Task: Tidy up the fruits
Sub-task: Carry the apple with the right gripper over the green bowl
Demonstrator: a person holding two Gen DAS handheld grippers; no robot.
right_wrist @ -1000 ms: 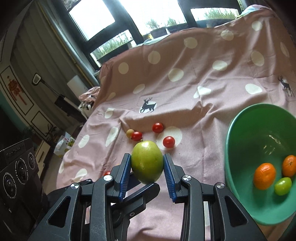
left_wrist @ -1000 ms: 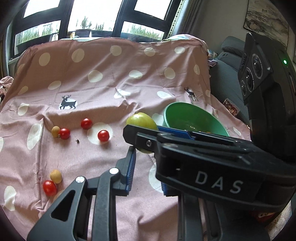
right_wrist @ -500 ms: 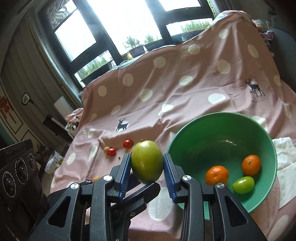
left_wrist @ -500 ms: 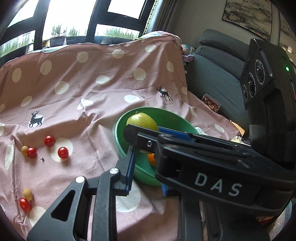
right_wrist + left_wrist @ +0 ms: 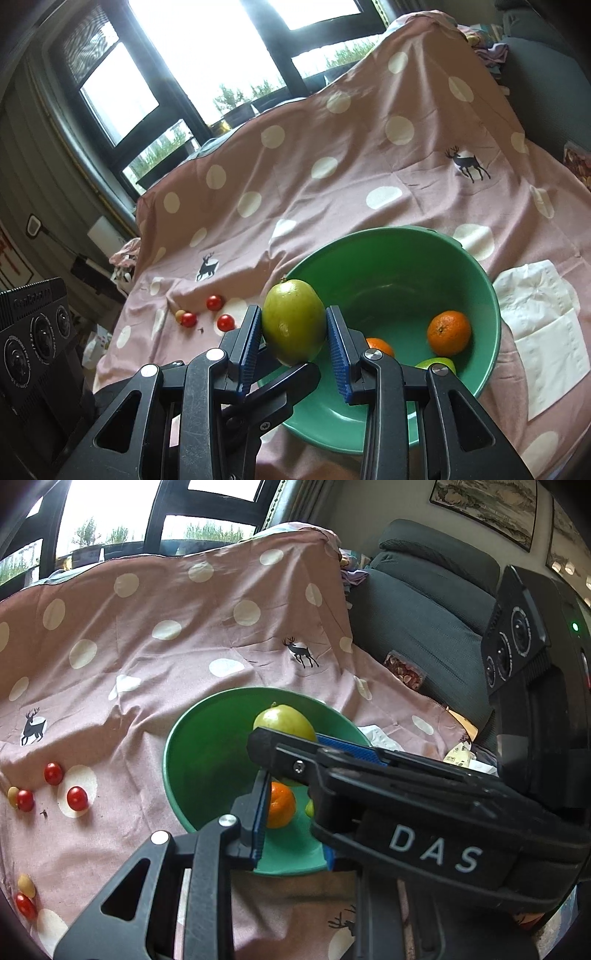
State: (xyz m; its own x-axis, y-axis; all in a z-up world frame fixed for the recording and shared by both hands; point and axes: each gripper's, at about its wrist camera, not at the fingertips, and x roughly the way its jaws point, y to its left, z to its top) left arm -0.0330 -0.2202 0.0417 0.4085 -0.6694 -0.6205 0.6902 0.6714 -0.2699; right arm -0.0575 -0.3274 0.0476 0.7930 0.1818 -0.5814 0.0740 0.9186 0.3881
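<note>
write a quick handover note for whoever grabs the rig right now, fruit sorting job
Right gripper: shut on the green fruit, held over the near rim of the bowl.
Left gripper: shut, holds nothing, beside the right one.
In the bowl: two oranges and a small green fruit.
On the cloth: three red tomatoes and a yellow one to the left of the bowl; the left wrist view shows two more nearer the edge.
Done: three fruits in the bowl.
Left: release the green fruit into the bowl, then probably collect the tomatoes.
</note>
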